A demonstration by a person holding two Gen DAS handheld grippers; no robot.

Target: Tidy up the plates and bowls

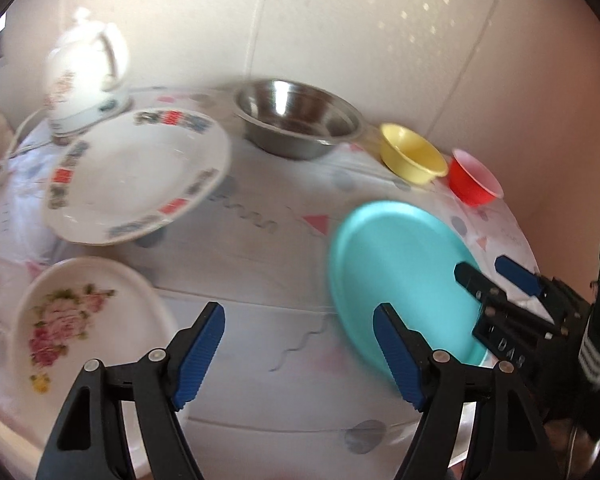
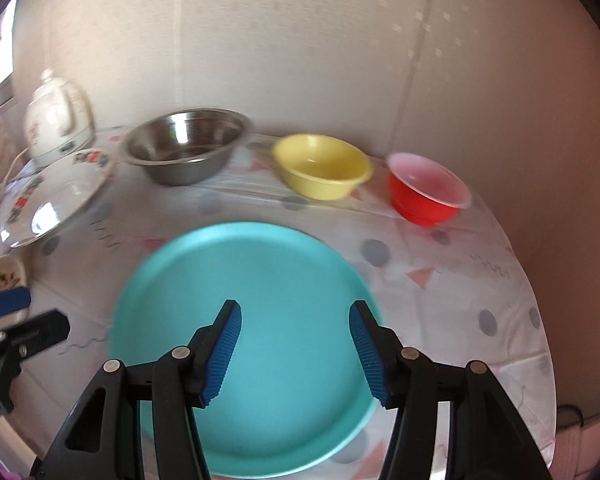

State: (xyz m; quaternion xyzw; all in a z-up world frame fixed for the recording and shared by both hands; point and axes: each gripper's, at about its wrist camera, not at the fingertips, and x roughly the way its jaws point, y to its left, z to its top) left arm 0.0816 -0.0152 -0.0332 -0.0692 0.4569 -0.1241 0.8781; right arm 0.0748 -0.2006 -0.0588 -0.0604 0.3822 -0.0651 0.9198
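Observation:
A teal plate (image 1: 396,272) (image 2: 260,280) lies flat on the patterned tablecloth. Over its near part hangs my right gripper (image 2: 296,308) (image 1: 482,266), open, with nothing between the pads. To the plate's left my left gripper (image 1: 300,312) (image 2: 48,310) stands open over bare cloth, also empty. A white plate with a red and blue rim pattern (image 1: 140,176) (image 2: 56,196) sits at the back left. An oval dish with pink flowers (image 1: 84,320) (image 2: 2,276) lies at the near left. Along the wall stand a steel bowl (image 1: 296,120) (image 2: 184,148), a yellow bowl (image 1: 412,152) (image 2: 322,166) and a red bowl (image 1: 474,178) (image 2: 426,188).
A white electric kettle (image 1: 84,72) (image 2: 56,120) with its cord stands in the back left corner. Pale walls close off the table at the back and right. The table's rounded edge (image 2: 540,320) runs along the right side.

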